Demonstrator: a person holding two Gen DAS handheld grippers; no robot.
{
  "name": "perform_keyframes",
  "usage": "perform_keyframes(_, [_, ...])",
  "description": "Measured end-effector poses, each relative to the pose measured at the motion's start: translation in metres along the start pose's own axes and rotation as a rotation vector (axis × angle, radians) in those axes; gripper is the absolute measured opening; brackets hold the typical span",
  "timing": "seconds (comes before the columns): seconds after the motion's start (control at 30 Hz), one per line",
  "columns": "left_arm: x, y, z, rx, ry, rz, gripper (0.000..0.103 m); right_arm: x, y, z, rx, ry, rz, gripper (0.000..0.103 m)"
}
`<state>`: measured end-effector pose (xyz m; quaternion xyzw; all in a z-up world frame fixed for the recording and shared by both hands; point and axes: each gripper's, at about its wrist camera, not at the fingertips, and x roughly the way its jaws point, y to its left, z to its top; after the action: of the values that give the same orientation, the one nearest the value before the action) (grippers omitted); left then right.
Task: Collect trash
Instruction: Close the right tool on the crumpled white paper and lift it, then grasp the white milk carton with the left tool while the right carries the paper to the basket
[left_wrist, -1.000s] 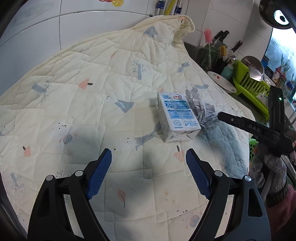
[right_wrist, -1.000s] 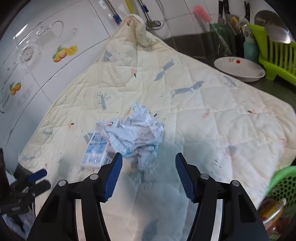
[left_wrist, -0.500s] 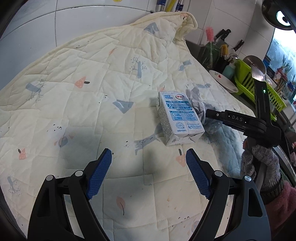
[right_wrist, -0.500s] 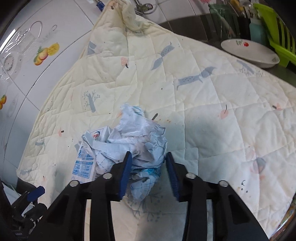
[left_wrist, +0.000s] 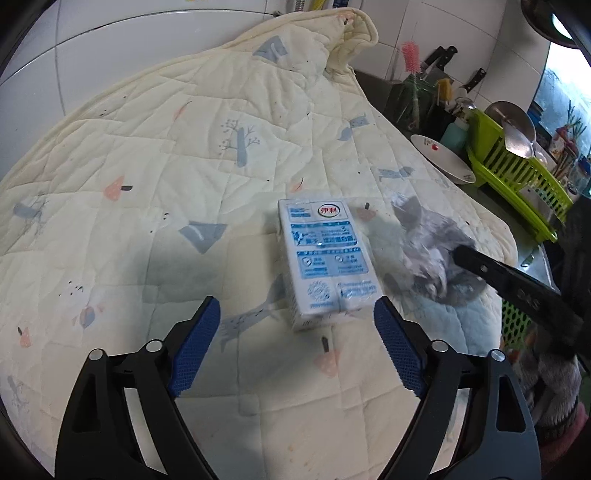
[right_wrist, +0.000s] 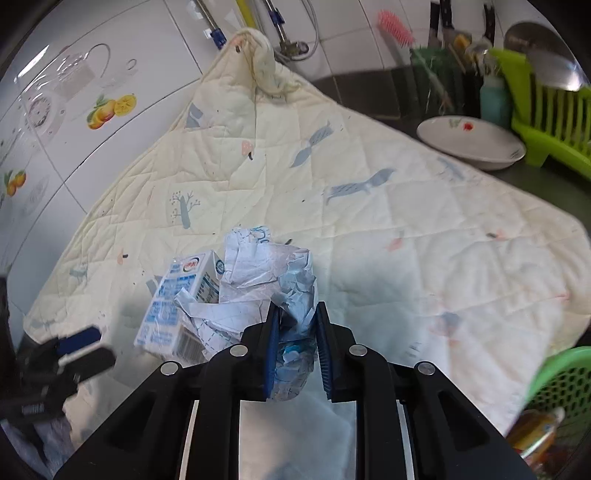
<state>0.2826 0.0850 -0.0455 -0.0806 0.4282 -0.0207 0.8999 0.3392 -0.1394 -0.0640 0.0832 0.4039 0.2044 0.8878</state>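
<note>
A white and blue milk carton (left_wrist: 325, 258) lies on the cream quilted cloth (left_wrist: 166, 155). My left gripper (left_wrist: 295, 306) hovers just short of its near end; its jaws are opening and nothing is between the blue pads. To the carton's right, a crumpled ball of printed paper (right_wrist: 258, 266) is pinched at its near side by my right gripper (right_wrist: 295, 310), which is shut on it. The left wrist view shows that paper (left_wrist: 424, 240) blurred beside the carton, with the right gripper (left_wrist: 461, 256) reaching in from the right. In the right wrist view the carton (right_wrist: 177, 295) lies behind and left of the paper.
A white bowl (right_wrist: 469, 142) and a green dish rack (right_wrist: 546, 110) stand at the cloth's far right, with knives and a pink brush (left_wrist: 410, 55) by the tiled wall. A green basket (right_wrist: 557, 380) sits off the cloth's near right corner. A gloved hand (left_wrist: 550, 380) holds the right gripper.
My right gripper moved onto the crumpled paper and shut on it, pulling it a little away from the carton. My left gripper came closer to the carton.
</note>
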Motion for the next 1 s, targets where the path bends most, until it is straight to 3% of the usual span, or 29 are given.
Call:
perform_keyframes(0.77, [0.078,-0.029,0.038,-0.002,0.113,0.087,0.086,-0.118,-0.068,-0.061,0.003,-0.089,-0.167,0.019])
perform_keyframes(0.87, [0.082,-0.031,0.038,0.001,0.112,0.094,0.081,-0.132,-0.078,-0.071,0.016,-0.095,-0.187,0.019])
perform_keyframes(0.93, [0.085,-0.033,0.038,0.01,0.119,0.095,0.071,-0.14,-0.083,-0.076,0.019,-0.096,-0.205,0.019])
perform_keyframes(1.0, [0.088,-0.034,0.037,0.011,0.122,0.104,0.068,-0.146,-0.088,-0.081,0.025,-0.097,-0.219,0.019])
